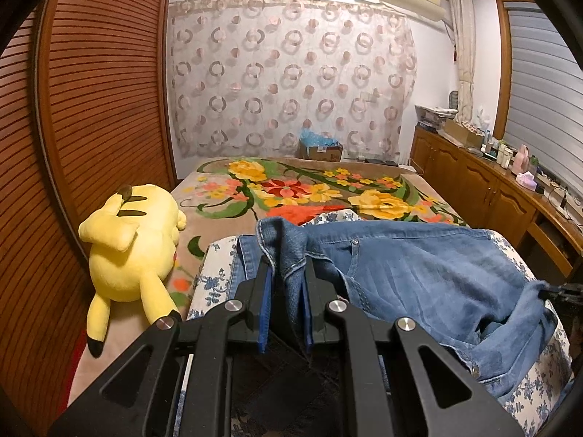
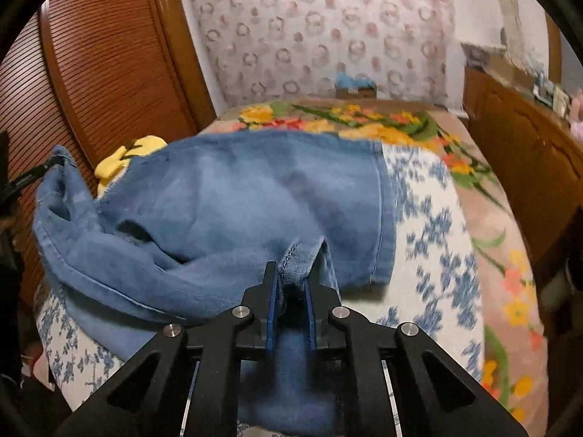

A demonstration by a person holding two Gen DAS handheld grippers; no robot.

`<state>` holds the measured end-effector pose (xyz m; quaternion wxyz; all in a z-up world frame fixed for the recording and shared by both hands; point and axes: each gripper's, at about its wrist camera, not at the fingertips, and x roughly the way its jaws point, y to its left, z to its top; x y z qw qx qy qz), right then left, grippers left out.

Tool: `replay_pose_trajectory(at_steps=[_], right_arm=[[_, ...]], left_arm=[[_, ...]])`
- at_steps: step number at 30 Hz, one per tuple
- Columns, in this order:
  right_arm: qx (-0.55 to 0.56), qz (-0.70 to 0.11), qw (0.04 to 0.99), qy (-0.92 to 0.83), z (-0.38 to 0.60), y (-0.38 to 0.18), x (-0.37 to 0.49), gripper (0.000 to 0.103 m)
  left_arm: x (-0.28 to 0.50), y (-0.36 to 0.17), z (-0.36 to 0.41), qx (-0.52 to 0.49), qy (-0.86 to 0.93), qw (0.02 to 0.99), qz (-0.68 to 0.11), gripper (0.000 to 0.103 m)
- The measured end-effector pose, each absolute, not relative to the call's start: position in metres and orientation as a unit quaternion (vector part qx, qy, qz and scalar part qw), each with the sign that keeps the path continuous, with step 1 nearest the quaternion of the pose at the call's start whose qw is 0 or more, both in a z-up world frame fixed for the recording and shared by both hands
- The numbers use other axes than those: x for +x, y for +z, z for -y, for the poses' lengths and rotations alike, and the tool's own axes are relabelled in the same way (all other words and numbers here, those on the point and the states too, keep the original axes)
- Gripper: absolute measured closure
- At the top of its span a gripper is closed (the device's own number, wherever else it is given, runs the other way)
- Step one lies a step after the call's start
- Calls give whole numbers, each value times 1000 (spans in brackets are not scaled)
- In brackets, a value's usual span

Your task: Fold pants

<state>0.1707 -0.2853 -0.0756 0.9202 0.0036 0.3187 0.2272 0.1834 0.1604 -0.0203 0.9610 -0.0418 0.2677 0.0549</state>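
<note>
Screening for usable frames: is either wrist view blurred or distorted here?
Left wrist view: sharp, the jeans and left tongs crisp; fisheye bows the wardrobe door. Right wrist view: motion blur smears the floral sheet and curtain; right tongs stay sharp.

The left matte-black plastic tongs (image 1: pixel 286 273) have two angular fingers lined inside with flat blue pads (image 1: pixel 265 309). Behind them spread black linkage arms with triangular cut-outs, joined by four round silver pivot screws (image 1: pixel 233 305). The right matte-black plastic tongs (image 2: pixel 291 276) are built alike: blue pads (image 2: pixel 272 313), silver screws (image 2: pixel 242 311), triangular openings, and thin bright metal rails low in the frame.
</note>
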Motion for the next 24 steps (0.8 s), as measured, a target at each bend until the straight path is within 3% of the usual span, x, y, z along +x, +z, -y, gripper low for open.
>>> replay_pose_trajectory(at_steps=[13,24], right_arm=[[-36,-193,963,185,312,21,197,91],[-73,-206,964,155,264,-1,269,91]], left_arm=[[225,12,-179,-38,77,969,-233,88],[300,-9,-191,-29,94,957,-271,88]])
